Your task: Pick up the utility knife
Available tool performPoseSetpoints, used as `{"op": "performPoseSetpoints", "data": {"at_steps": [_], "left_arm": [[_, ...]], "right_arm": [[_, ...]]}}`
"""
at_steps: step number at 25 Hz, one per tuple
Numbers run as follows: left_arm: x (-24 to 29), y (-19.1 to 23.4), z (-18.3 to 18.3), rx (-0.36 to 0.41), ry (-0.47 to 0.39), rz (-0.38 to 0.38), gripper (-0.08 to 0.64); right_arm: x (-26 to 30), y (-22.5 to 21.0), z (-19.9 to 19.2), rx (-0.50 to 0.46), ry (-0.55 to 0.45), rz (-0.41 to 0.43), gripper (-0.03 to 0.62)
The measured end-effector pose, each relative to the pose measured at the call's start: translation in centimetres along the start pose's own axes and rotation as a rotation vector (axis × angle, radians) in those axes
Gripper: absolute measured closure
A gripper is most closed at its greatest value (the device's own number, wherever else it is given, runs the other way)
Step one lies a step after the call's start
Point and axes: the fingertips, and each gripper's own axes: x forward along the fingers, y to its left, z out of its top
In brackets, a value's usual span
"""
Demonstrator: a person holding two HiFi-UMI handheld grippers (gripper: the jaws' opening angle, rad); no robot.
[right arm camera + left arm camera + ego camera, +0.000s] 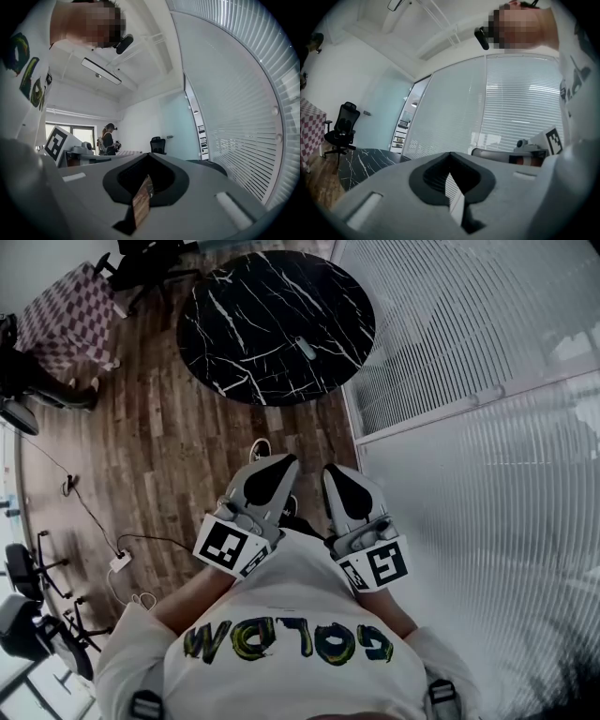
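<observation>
The utility knife (306, 348), small and grey, lies on the right part of a round black marble table (253, 306) at the top of the head view. Both grippers are held close to the person's chest, well short of the table and pointing toward it. My left gripper (284, 461) is shut, its jaws meeting at the tip with nothing between them (450, 154). My right gripper (334, 471) is also shut and empty (149, 155). The knife does not show in either gripper view; the left gripper view catches only the table's edge (365, 161).
A glass wall with blinds (469, 352) runs along the right, close to the table. A checkered table (66, 315) and office chairs (141, 263) stand at the far left. A cable and power strip (119, 562) lie on the wood floor. Another person (108, 138) stands far off.
</observation>
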Motion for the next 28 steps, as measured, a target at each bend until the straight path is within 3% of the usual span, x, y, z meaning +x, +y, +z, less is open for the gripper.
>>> {"op": "performPoseSetpoints", "data": {"at_steps": [10,28], "left_arm": [[4.5,5.2,1.2,-0.004,-0.008,0.0,0.557],[12.1,21.3,7.4,-0.012,-0.011,-0.033,0.557]], "right_arm": [[6.0,-3.4,0.4,-0.015,0.006,0.015,0.591],[24.9,-7.4,3.9,-0.061,0.004,0.023,0.589]]}}
